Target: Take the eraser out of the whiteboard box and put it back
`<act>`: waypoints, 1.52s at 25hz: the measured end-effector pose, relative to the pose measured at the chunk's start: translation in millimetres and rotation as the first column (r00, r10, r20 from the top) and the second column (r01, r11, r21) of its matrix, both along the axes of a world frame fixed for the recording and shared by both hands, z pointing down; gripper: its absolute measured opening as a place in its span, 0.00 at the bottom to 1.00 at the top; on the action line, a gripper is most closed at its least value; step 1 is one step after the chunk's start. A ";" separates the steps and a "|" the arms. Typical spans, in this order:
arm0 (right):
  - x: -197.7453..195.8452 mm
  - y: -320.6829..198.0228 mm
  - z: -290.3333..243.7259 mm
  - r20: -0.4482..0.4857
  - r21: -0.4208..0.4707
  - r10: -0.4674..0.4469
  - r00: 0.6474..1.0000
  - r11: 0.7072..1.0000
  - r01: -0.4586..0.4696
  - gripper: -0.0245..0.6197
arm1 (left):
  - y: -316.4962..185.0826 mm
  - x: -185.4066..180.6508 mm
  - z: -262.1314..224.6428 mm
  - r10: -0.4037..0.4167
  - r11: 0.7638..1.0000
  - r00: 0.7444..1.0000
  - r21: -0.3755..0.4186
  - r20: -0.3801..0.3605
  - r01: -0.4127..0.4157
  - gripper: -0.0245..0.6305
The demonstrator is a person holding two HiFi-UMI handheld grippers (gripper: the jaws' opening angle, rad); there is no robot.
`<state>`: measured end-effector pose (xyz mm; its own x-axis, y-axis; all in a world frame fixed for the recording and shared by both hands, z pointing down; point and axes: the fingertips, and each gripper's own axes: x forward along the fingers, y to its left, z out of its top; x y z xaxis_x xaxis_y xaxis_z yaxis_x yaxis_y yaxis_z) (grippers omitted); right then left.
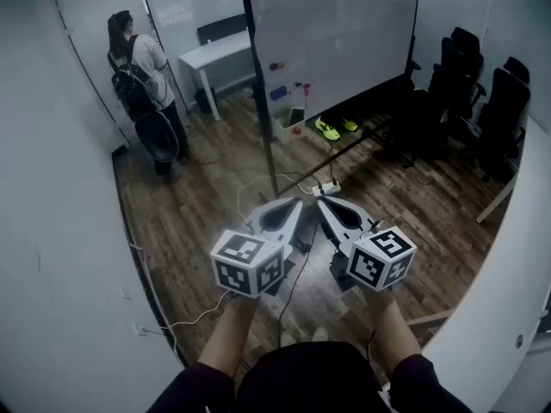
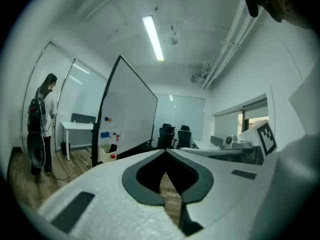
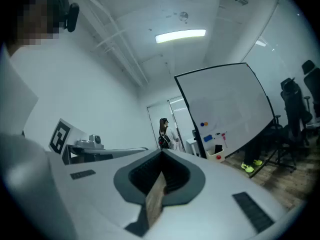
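Two empty tools: your left gripper (image 1: 297, 203) and right gripper (image 1: 321, 203), jaws pressed together, sit well back from the whiteboard (image 1: 336, 33); the whiteboard box (image 1: 291, 119) sits at its foot.

Office with whiteboard (image 1: 344, 33), desk (image 1: 215, 52), swivel chairs (image 1: 482, 101)

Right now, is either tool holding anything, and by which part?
Nothing is held: the left tool and the right tool are both shut with nothing between their jaws.
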<state>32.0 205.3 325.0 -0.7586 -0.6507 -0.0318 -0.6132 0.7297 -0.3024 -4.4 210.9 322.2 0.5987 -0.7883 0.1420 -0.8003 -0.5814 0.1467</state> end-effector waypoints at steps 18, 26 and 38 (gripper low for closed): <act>-2.6 -2.8 0.6 0.015 -0.010 0.021 1.000 1.000 -0.021 0.05 | -0.2 -10.5 3.7 -0.009 1.000 1.000 -0.003 -0.004 0.009 0.04; -20.6 -3.2 5.5 0.010 -0.018 0.045 0.999 0.999 -0.045 0.05 | -1.2 -29.9 11.8 0.009 1.000 1.000 -0.020 0.000 -0.009 0.04; -26.4 -17.1 18.3 0.003 -0.042 0.101 0.995 0.994 -0.101 0.05 | -17.2 -41.8 28.3 0.046 0.998 0.999 -0.053 -0.005 -0.046 0.04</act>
